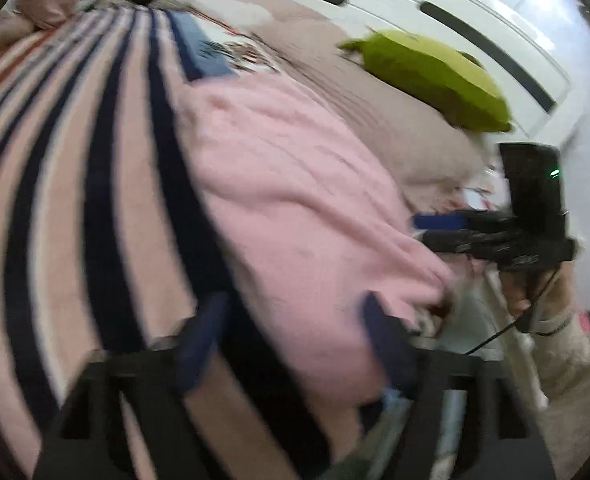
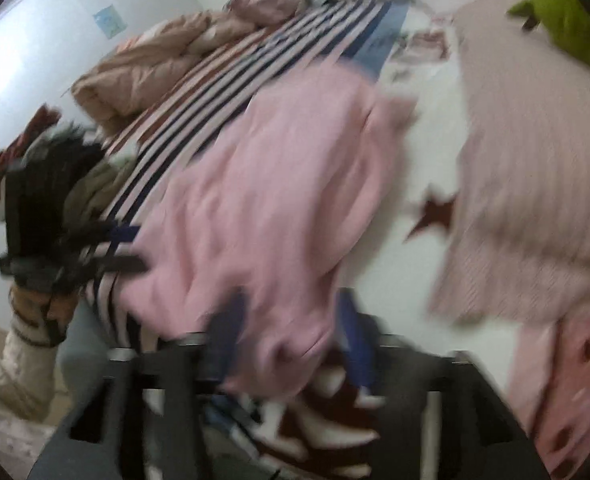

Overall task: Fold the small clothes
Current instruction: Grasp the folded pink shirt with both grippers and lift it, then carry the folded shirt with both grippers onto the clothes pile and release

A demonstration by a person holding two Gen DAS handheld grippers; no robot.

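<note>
Both views are smeared by motion blur, so fine detail is lost. In the left wrist view the left gripper shows two dark blue fingers on a black frame, spread wide apart with nothing pinched; the near edge of the pink garment lies between and just past them, its hem close to the right-hand finger, though the blur hides whether that finger touches it. The garment is soft, fleecy knit, rumpled into low ridges, and it rests on a striped sheet of pale pink, white and navy bands. In the right wrist view the right gripper also stands open, its blue fingers either side of a bunched, rounded corner of the same pink garment, without clamping it. Beneath that corner lies white fabric with dark red stars. Farther off sits a quilted, ribbed pink blanket, a puffy beige duvet heaped at the far end of the stripes, and a smooth lime-green cushion on the bed. A white wardrobe with dark slot handles stands behind.
</note>
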